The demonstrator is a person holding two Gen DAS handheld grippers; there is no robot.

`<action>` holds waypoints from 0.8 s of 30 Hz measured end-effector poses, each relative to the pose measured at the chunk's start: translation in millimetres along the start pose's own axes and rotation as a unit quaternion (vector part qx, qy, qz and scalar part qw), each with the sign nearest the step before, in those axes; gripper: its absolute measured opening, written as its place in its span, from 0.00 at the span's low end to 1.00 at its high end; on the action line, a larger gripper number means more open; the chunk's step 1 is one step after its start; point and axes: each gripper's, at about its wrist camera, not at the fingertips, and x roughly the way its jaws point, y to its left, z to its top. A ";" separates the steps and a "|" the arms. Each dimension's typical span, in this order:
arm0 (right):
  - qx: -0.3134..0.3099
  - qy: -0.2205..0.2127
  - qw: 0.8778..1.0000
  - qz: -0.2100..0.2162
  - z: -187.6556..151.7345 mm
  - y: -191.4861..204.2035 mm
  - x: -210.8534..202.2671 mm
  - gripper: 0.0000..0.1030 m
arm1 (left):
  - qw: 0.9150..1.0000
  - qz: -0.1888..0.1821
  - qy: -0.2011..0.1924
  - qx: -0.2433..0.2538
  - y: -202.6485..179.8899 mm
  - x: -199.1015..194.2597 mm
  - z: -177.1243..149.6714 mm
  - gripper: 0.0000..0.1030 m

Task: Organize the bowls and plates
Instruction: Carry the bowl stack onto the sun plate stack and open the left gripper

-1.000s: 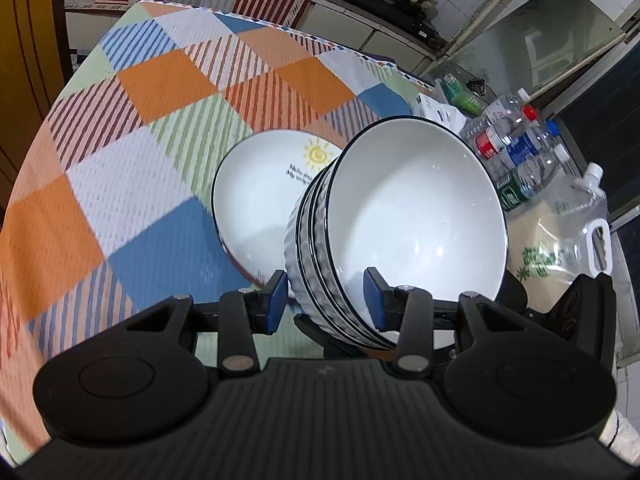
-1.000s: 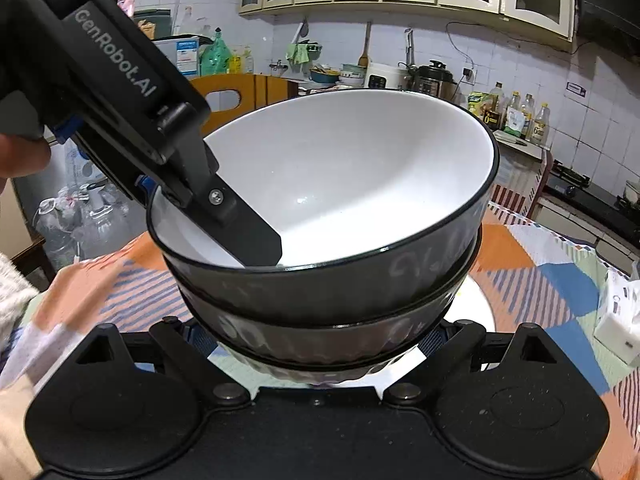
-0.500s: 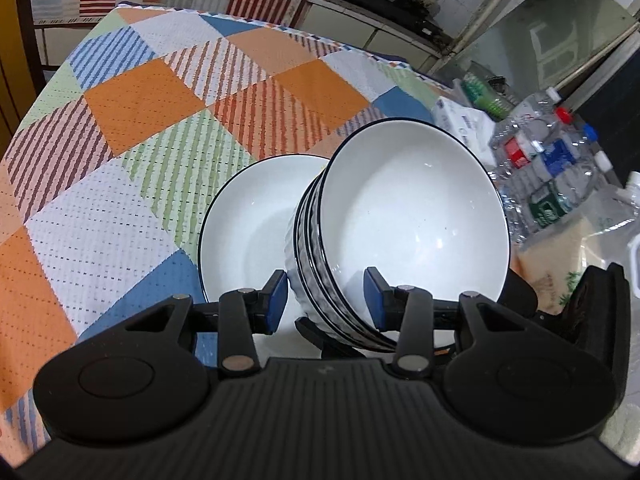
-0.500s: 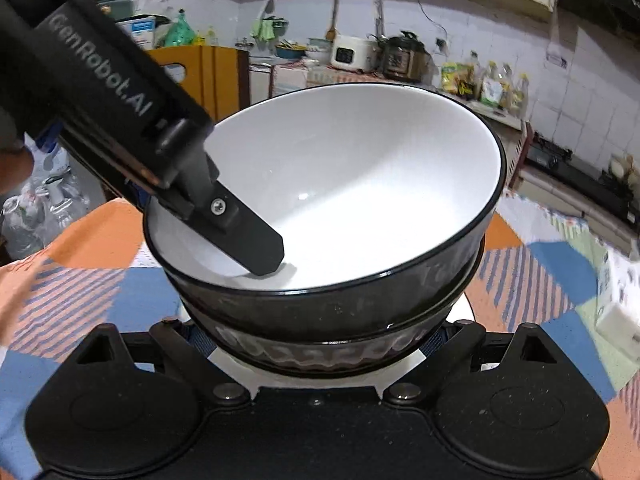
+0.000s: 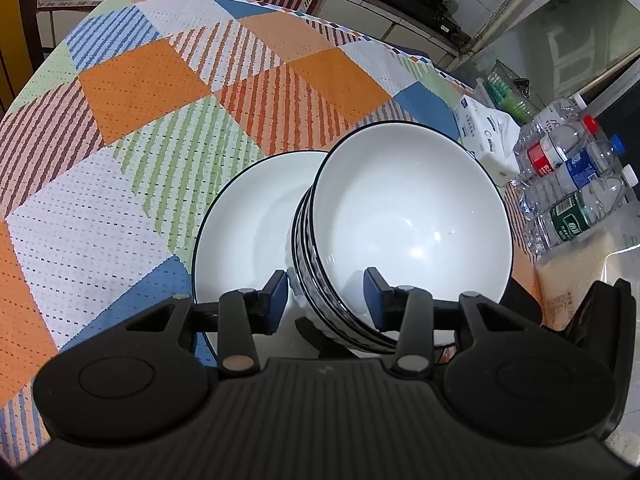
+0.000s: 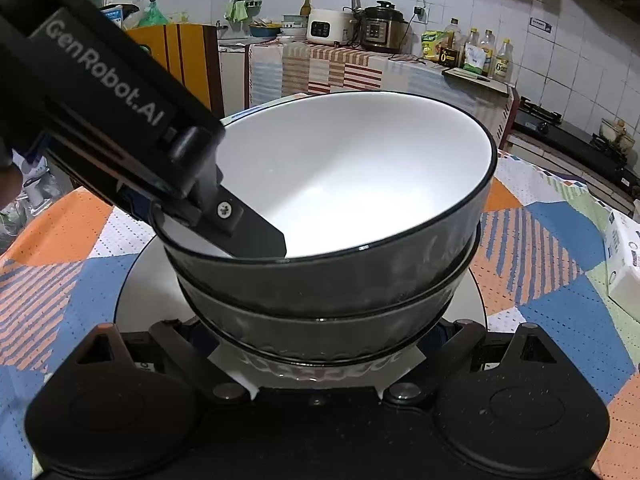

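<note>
Left wrist view: patchwork cloth (image 5: 132,92) covers the desk, orange, blue, green and white striped squares. Plate (image 5: 248,216), white with dark rim, lies on the cloth near centre. Bowls (image 5: 404,216), a nested stack, white inside with dark rims, sit tilted over the plate's right part, mouth toward the camera. Left gripper (image 5: 325,294) is clamped on the near rim wall of the stack: one blue pad outside the ribbed wall on the left, the other pad inside the top bowl on the right. Right of the bowls: tissue pack (image 5: 486,136) at the far desk edge, then bottles (image 5: 572,188) lying off the desk, red, blue and green labels.

Right wrist view: left gripper (image 6: 240,228) comes in from upper left, one black finger (image 6: 256,234) lying inside the top bowl, the body over the rim. Bowls (image 6: 360,200) fill the centre, dark outside, at least three nested, above the plate (image 6: 136,292), whose rim shows on both sides. Whether the stack's foot touches the plate, cannot tell. Right gripper (image 6: 318,360) sits at the near bottom with its fingers spread around the lowest bowl's base; pads are hidden by the bowls, so cannot tell if they press or stand clear. Tissue pack (image 6: 622,256) at right edge on the cloth (image 6: 532,248). Far counter (image 6: 400,64) carries cookers and oil bottles.
</note>
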 end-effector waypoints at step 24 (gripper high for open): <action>0.041 -0.031 0.998 -0.036 -29.6 7.2 -60.9 0.95 | 0.992 0.024 -0.121 -0.007 -5.8 -64.4 -30.2 0.44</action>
